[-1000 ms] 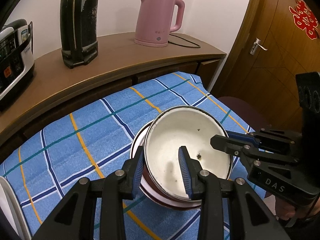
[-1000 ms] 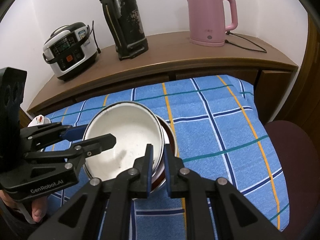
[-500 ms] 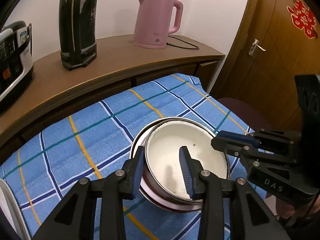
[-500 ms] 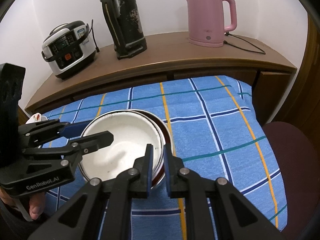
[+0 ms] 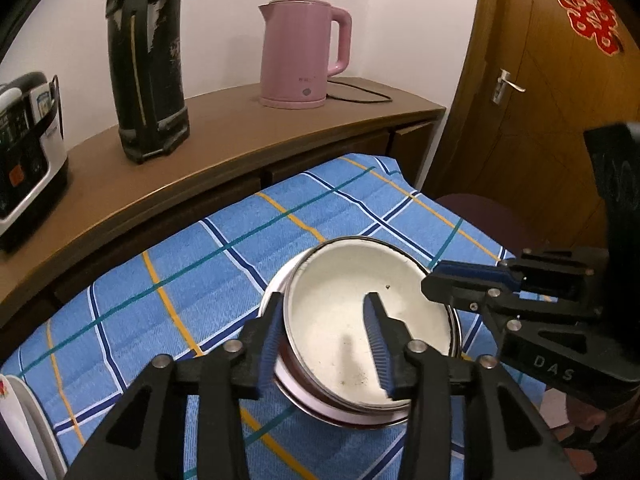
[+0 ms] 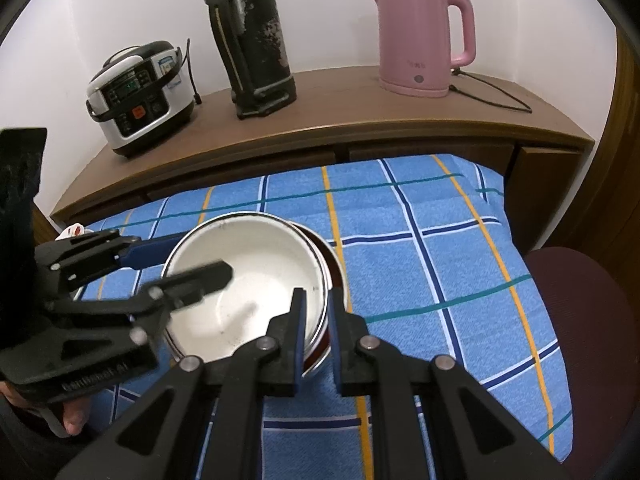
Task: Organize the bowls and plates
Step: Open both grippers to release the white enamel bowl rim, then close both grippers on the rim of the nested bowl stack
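Note:
A white enamel bowl [image 5: 408, 312] [image 6: 256, 272] sits nested in a red-brown bowl [image 5: 316, 402] [image 6: 335, 261] on the blue plaid tablecloth [image 5: 192, 280]. My left gripper [image 5: 324, 308] [image 6: 196, 260] straddles the bowl's left rim, one finger outside and one inside. Its jaws are opening, and the inner pad stands clear of the wall. My right gripper [image 6: 318, 300] [image 5: 431, 279] is shut on the white bowl's rim on the opposite side. The bowl's inside carries a few dark specks.
Behind the table a wooden sideboard [image 6: 360, 120] carries a rice cooker [image 6: 140, 96], a black thermos [image 6: 256, 40] and a pink kettle [image 6: 420, 36] with its cord. A maroon chair seat [image 6: 580, 320] is at the right, a wooden door [image 5: 552, 100] beyond. A white dish [image 5: 16, 420] lies at the table's left edge.
The white bowl has come down from a raised tilt and settled into the bowl under it. My left jaws have spread wider around the rim. The right gripper stayed still.

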`<state>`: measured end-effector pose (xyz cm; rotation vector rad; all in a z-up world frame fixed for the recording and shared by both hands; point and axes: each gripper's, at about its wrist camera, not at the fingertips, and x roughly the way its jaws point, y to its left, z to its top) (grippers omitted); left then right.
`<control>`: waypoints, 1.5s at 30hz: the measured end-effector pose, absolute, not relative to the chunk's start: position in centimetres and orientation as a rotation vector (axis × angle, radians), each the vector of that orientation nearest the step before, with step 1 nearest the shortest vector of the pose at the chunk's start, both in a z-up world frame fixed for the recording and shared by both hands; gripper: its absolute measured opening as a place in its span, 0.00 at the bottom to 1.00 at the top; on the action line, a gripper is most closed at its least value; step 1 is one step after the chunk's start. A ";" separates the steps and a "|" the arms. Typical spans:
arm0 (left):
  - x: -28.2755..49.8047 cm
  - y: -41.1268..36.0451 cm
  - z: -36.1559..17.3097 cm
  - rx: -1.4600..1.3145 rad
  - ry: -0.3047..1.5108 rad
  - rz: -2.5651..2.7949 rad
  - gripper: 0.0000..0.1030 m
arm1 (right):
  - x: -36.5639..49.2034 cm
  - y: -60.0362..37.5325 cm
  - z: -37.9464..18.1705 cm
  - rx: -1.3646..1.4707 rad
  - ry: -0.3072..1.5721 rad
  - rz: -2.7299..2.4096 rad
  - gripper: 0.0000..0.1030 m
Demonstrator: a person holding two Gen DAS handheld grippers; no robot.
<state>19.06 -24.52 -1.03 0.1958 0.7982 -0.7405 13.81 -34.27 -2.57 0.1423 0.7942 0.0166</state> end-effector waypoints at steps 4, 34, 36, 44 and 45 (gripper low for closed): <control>18.9 -24.7 -1.0 0.231 0.782 -0.728 0.43 | 13.6 -34.2 -2.5 0.136 0.786 0.011 0.12; 19.4 -21.5 -1.7 0.119 0.820 -0.720 0.75 | 13.8 -35.5 -3.2 0.248 0.781 0.018 0.44; 19.2 -21.8 -2.0 0.129 0.830 -0.723 0.75 | 13.9 -35.6 -3.8 0.269 0.794 0.025 0.45; 19.0 -22.7 -3.2 0.148 0.880 -0.726 0.75 | 14.2 -35.1 -5.0 0.302 0.828 0.041 0.44; 19.1 -22.7 -3.3 0.145 0.888 -0.724 0.75 | 14.1 -35.1 -5.0 0.300 0.824 0.034 0.41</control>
